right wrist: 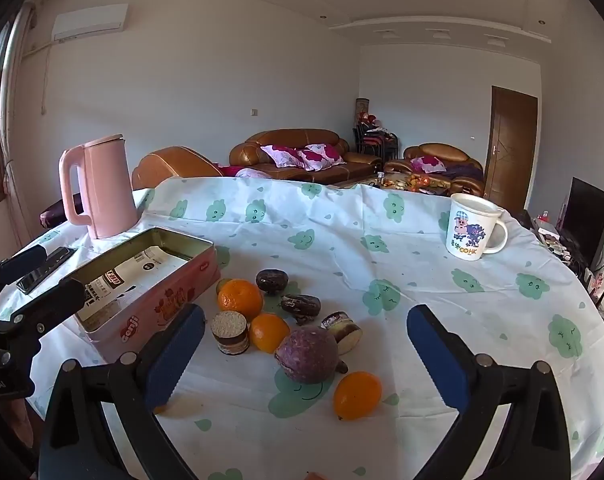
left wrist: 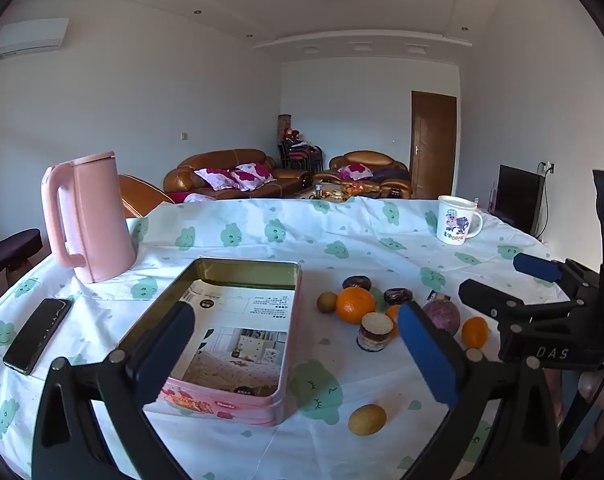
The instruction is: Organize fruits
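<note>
Both claws tilt slightly downward above the bench [left wrist: 342, 236], jaws wide and empty. The left claw [left wrist: 296, 354] hangs over the open tin [left wrist: 238, 396]; the right claw [right wrist: 306, 354] faces the fruits [right wrist: 307, 354], which lie loose beside the tin.

Glossy metal tin [left wrist: 238, 276], seemingly cotton tablecloth [left wrist: 342, 220].

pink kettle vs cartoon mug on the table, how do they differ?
The pink kettle is tall, plain and closed with a lid; the cartoon mug is short, white, printed and open-topped. The kettle's handle faces left in the right wrist view, while the mug's faces right. The kettle stands close behind the pink tin; the mug stands alone at the far right. Both are upright on the tablecloth.
</note>
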`<state>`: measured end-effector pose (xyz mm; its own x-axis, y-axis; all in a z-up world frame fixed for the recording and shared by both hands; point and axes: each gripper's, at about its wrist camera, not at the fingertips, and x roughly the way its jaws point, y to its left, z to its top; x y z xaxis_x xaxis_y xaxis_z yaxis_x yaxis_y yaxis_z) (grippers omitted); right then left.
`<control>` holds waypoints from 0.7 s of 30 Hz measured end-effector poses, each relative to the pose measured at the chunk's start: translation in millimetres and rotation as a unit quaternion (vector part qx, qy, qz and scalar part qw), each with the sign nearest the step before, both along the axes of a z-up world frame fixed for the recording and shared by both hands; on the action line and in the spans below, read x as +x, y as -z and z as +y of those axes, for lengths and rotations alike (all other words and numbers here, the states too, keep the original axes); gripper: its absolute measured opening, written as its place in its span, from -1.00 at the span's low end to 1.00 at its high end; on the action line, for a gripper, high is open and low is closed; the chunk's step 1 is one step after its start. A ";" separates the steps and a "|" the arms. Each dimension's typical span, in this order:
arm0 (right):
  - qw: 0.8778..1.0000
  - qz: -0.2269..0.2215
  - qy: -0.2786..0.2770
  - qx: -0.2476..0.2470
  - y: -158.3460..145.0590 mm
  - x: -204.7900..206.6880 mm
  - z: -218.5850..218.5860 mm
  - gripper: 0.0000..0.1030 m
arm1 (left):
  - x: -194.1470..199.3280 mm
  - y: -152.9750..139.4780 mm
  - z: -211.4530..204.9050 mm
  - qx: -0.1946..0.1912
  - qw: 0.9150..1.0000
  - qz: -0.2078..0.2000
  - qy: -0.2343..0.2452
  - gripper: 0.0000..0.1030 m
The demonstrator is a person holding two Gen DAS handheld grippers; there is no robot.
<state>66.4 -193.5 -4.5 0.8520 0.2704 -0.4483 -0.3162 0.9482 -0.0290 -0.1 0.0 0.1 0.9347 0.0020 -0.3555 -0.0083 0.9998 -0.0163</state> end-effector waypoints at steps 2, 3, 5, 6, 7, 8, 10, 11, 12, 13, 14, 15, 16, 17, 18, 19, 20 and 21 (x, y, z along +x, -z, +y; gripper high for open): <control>1.000 -0.005 -0.002 0.001 0.6 -0.6 0.5 0.98 | 1.6 -0.2 -0.4 0.005 1.000 0.015 0.001 1.00; 1.000 -0.004 -0.002 -0.001 1.1 -0.3 0.7 0.98 | 2.2 -0.5 -0.5 0.005 1.000 0.015 0.000 1.00; 1.000 -0.004 -0.002 -0.003 1.3 -0.3 -1.6 0.98 | 3.1 -0.7 -0.6 0.005 1.000 0.016 0.003 1.00; 1.000 -0.003 -0.003 -0.003 1.6 0.0 -2.5 0.98 | 4.1 -1.0 -0.8 0.005 1.000 0.015 0.004 1.00; 1.000 -0.002 -0.004 -0.003 1.6 0.1 -3.5 0.98 | 5.4 -1.3 -1.2 0.004 1.000 0.015 0.002 1.00; 1.000 -0.003 -0.004 -0.003 1.5 0.0 -4.7 0.98 | 2.0 -1.2 0.1 0.002 1.000 0.009 0.004 1.00; 1.000 -0.004 -0.002 -0.004 1.0 -2.6 -1.4 0.98 | 0.2 -0.7 -1.5 0.001 1.000 0.008 0.004 1.00; 1.000 -0.005 -0.002 -0.005 1.3 -2.4 -3.1 0.98 | -0.1 -1.0 -1.0 -0.001 1.000 0.007 0.003 1.00; 1.000 -0.003 0.000 -0.005 0.8 -1.2 -0.5 0.98 | -0.3 -1.1 -0.3 -0.002 1.000 0.006 0.003 1.00; 1.000 -0.003 0.000 -0.004 0.8 -1.1 -1.3 0.98 | -0.4 -1.2 -0.1 -0.002 1.000 0.006 0.004 1.00; 1.000 -0.002 0.000 -0.005 0.9 -0.8 -2.2 0.98 | -0.3 -1.2 -0.1 -0.002 1.000 0.006 0.004 1.00; 1.000 -0.001 0.001 -0.005 1.0 -0.6 -3.1 0.98 | 0.0 0.2 0.1 -0.002 1.000 0.007 0.004 1.00; 1.000 -0.001 0.002 -0.006 1.2 -0.5 -4.1 0.98 | 0.5 -0.3 0.2 -0.002 1.000 0.008 0.003 1.00; 1.000 -0.001 0.002 -0.006 1.4 -0.3 -5.3 0.98 | -0.4 -0.9 0.0 -0.002 1.000 0.009 0.003 1.00; 1.000 -0.001 0.002 -0.006 1.6 0.0 -6.4 0.98 | -0.3 -0.4 -0.3 -0.002 1.000 0.009 0.003 1.00; 1.000 -0.001 0.003 -0.003 6.4 3.4 -6.5 0.98 | -0.4 -0.2 -0.8 -0.002 1.000 0.009 0.003 1.00; 1.000 -0.002 0.004 -0.003 6.6 3.0 -6.1 0.98 | -0.5 -0.2 -0.9 -0.002 1.000 0.009 0.003 1.00; 1.000 -0.002 0.005 -0.003 6.2 3.0 -6.6 0.98 | -0.4 -0.2 -0.8 -0.002 1.000 0.008 0.003 1.00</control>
